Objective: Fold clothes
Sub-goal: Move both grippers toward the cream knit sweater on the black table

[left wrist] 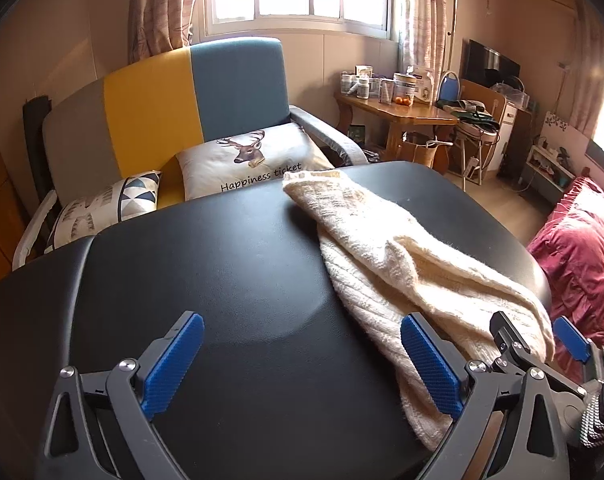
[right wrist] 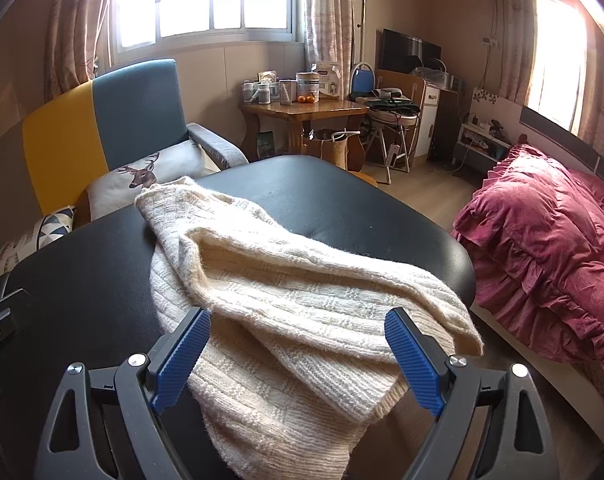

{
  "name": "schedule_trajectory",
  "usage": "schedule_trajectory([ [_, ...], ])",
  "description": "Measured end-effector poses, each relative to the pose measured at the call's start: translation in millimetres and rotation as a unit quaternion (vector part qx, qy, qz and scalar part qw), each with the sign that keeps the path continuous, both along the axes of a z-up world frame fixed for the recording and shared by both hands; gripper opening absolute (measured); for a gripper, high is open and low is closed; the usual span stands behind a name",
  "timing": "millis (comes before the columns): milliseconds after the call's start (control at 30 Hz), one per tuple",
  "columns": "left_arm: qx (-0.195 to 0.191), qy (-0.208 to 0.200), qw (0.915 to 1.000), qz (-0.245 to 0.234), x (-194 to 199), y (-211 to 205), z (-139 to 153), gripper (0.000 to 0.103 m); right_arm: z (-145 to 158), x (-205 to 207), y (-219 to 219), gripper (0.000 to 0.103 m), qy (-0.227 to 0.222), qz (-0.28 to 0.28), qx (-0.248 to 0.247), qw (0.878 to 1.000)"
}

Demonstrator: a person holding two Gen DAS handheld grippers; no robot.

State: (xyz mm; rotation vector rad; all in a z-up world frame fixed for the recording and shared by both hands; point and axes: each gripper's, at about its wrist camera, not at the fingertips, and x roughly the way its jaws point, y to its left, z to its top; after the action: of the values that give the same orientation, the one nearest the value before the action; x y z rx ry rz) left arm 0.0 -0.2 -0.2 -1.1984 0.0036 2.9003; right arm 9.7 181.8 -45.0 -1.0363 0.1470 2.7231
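Cream knitted sweater (right wrist: 286, 300) lies bunched between the wide-apart right tongs (right wrist: 298, 356) — left tongs (left wrist: 302, 364) gape too — pinch one edge only.

Cream rib-and-check knit garment (right wrist: 302, 304) on black worktop (left wrist: 222, 264). Blue ridged pads on black grippers. Sofa (left wrist: 190, 96) striped grey, yellow, teal; deer-print cushion (left wrist: 246, 160). Crimson ruffled bedding (right wrist: 549, 248).
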Motion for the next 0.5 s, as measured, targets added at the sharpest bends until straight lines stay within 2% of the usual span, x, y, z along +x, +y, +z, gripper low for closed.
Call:
schedule_trajectory([
  [67,0.001,0.0,1.0,-0.001,0,-2,-1,0.1,-1,0,1,0.091,0.001,0.0,-0.003,1.0],
  [167,0.002,0.0,1.0,-0.003,0,-4,-3,0.1,-1,-1,-9,0.091,-0.007,0.008,0.024,1.0],
  [367,0.007,-0.003,1.0,-0.005,3,-14,-5,0.101,-5,-4,-16,0.091,-0.009,0.011,0.028,1.0],
  [500,0.056,-0.015,0.9976,-0.038,7,-26,-18,0.101,-7,-6,-19,0.091,-0.016,0.023,0.031,0.999],
])
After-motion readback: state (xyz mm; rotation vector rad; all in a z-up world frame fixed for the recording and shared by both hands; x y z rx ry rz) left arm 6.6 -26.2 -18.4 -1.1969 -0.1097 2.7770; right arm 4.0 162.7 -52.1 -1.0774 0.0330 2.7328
